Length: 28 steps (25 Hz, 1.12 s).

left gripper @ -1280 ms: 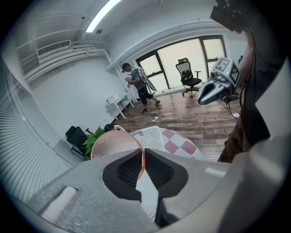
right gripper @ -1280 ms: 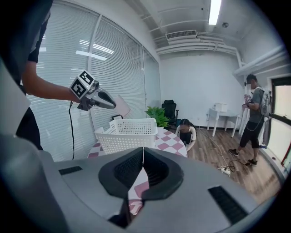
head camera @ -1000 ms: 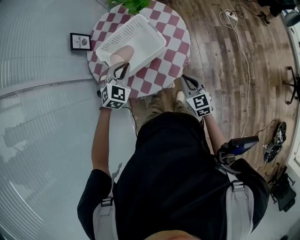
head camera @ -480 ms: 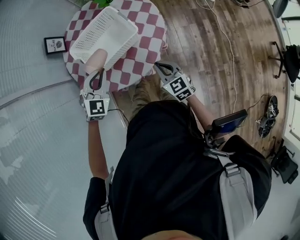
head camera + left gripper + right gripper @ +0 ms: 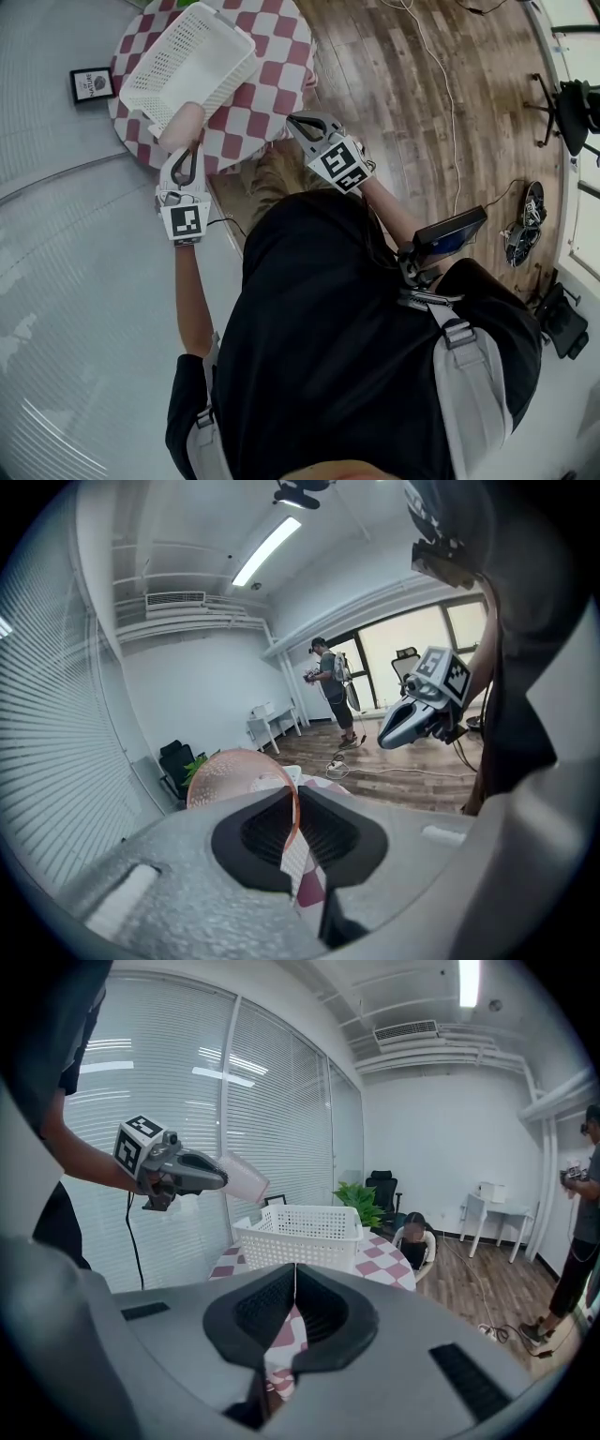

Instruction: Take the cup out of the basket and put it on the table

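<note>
Small black-framed picture [image 5: 91, 84] stood just off the left edge of the round red-and-white checked table [image 5: 277, 56]; white perforated plastic basket [image 5: 192, 58] sat on that table, taking up most of its left half. Translucent pink plastic cup [image 5: 183, 122] was out of the basket and off the table, held in the air; in the head view it overlapped the basket's near corner; in the right gripper view it hung above and to the left of the basket, clear of the rim, lying roughly on its side. Left gripper [image 5: 187, 155] had its jaws pinched on the cup's wall at the rim; the left gripper view showed the thin pink wall clamped between the two pads. Right gripper [image 5: 298, 122] hovered off the table's near right edge, over wooden floor [image 5: 403, 112], well apart from the cup; its jaws were pressed together with nothing between them. White cable [image 5: 441, 84] trailed across the floor at right.
</note>
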Available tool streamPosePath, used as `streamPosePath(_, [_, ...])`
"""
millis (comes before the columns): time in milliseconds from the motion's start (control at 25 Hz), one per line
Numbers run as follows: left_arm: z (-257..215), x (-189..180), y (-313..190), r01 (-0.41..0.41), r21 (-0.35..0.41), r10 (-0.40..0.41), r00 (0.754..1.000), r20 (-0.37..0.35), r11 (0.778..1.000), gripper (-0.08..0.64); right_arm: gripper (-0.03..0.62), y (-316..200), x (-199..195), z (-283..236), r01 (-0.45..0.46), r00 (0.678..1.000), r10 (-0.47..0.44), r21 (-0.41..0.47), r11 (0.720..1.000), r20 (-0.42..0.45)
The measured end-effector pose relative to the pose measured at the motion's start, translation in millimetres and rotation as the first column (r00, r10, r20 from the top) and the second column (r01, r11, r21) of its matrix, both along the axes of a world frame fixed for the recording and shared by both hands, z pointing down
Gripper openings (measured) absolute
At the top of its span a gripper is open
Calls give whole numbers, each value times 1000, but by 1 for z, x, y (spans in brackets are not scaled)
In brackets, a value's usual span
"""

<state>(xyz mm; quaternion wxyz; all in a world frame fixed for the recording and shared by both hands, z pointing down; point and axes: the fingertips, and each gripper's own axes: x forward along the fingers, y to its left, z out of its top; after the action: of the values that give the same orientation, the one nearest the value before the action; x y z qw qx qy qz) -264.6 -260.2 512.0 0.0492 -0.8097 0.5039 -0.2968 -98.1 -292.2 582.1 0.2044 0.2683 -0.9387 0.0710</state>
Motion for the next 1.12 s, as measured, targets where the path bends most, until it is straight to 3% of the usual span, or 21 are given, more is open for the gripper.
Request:
streamPosePath(360, [15, 2, 21, 82, 10, -80, 987, -138, 997, 21, 12, 8, -6, -2, 47, 999, -48, 25, 999, 3])
streamPosePath(600, [21, 6, 29, 95, 71, -77, 973, -217, 993, 21, 12, 12, -10, -6, 74, 997, -75, 43, 996, 16])
streamPosePath(1120, [50, 18, 30, 159, 61, -121, 906, -406, 985, 21, 12, 8, -40, -20, 160, 983, -167, 101, 982, 72])
